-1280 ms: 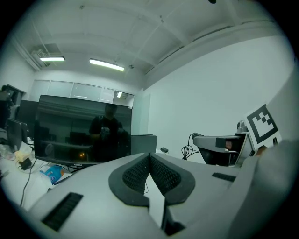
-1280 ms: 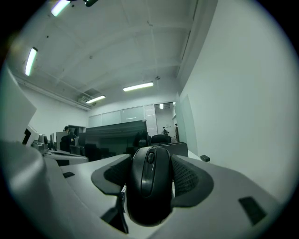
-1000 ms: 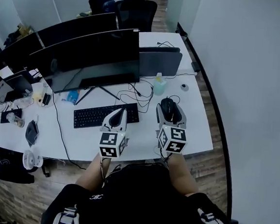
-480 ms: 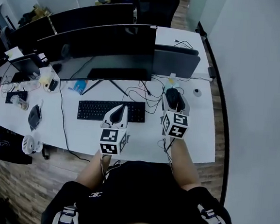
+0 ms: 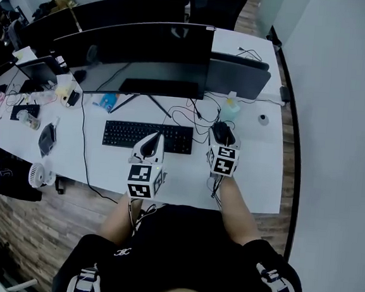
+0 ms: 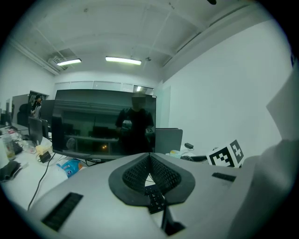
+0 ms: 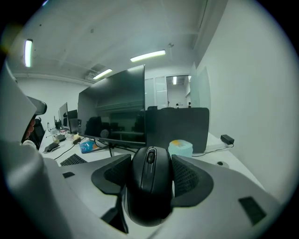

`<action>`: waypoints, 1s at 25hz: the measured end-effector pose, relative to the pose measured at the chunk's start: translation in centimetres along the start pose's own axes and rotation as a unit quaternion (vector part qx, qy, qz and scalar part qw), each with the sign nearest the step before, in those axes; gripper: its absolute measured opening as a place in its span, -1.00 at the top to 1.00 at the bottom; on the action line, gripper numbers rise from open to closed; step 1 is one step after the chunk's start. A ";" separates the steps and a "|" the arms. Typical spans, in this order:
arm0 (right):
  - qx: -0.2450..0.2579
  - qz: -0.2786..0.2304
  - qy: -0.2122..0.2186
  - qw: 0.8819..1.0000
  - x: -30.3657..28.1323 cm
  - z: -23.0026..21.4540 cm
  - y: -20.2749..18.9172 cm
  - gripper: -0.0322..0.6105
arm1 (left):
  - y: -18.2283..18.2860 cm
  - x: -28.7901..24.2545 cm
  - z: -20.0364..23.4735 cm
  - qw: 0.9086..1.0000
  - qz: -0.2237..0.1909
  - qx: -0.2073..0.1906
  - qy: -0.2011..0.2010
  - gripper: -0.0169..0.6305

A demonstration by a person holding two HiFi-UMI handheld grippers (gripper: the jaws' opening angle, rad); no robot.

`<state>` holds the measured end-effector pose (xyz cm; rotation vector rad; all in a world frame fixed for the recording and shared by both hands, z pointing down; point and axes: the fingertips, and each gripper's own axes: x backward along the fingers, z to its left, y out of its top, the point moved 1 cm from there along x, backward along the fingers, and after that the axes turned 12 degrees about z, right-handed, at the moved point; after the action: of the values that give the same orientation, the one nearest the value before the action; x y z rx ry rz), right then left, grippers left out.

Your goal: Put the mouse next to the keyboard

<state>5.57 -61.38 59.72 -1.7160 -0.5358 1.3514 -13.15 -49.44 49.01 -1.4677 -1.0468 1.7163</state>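
A black mouse (image 7: 150, 181) sits between the pads of my right gripper (image 7: 149, 175), which is shut on it; in the head view the mouse (image 5: 222, 133) hangs just right of the keyboard (image 5: 148, 136). The black keyboard lies on the white desk (image 5: 256, 174) in front of the monitors. My left gripper (image 5: 150, 147) hovers over the keyboard's front edge. In its own view the left gripper (image 6: 150, 173) has its ribbed pads pressed together with nothing between them.
Two wide monitors (image 5: 134, 46) stand behind the keyboard, with tangled cables (image 5: 195, 114) under them. A pale blue-green bottle (image 5: 231, 107) and a small round puck (image 5: 263, 119) are near the mouse. A fan (image 5: 37, 175), cups and clutter fill the desk's left side.
The head view has shifted: the desk now sits more squarely in frame. Both grippers have moved forward toward the keyboard, the right still carrying the mouse.
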 end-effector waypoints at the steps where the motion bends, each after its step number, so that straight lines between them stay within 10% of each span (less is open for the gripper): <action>1: 0.000 0.010 0.002 1.000 -0.3 0.1 -0.7 0.00 | 0.0 0.0 0.0 1.000 0.000 0.000 0.000 0.91; 25: -0.045 0.228 -0.026 0.972 -4.9 -1.0 -16.9 0.00 | -0.9 0.3 -0.7 1.000 0.010 -0.008 -0.004 0.91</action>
<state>7.88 -56.45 76.47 -1.9597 -0.2367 1.7165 -12.51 -48.68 49.61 -1.4863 -1.0575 1.7327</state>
